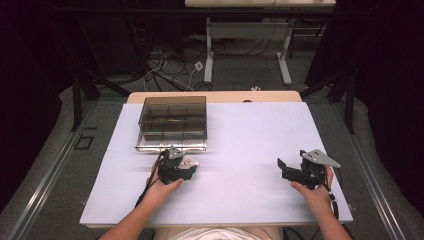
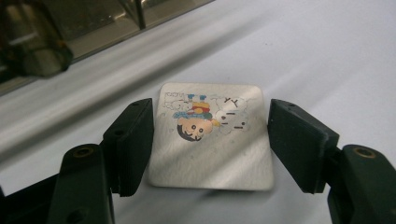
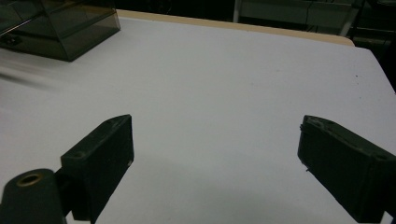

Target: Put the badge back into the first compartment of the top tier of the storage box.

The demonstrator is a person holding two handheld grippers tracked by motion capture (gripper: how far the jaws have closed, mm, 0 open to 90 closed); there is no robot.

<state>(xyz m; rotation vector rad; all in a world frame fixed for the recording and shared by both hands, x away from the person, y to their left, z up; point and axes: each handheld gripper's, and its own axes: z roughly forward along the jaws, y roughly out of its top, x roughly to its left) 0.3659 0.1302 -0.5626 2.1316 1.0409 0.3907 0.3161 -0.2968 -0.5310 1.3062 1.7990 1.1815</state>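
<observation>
**A thin little card waits between the jaws**

The card [image 2: 211,136] lies flat on the white table [image 1: 250,135], right between the two black jaws of the left gripper [image 2: 210,144]; the jaws stand open, one on each side of the card, very close to its edges, and I cannot tell if they touch it; the card has round corners and a cartoon picture on it.

The card looks thin, light and a bit stiff, and its face looks smooth, so it may slip; because it lies flat, it looks hard to get under; I think the best place to hold it is by its two side edges, with a soft squeeze, so it does not bend or pop out.

The right gripper [image 3: 215,163] hovers over a bare part of the table, well apart from the card, with its jaws wide and nothing in them.

A dark see-through box [image 1: 173,120] with little rooms inside sits just beyond the left gripper; its front edge is near, so the gripper could bump it if it pushes forward.
</observation>
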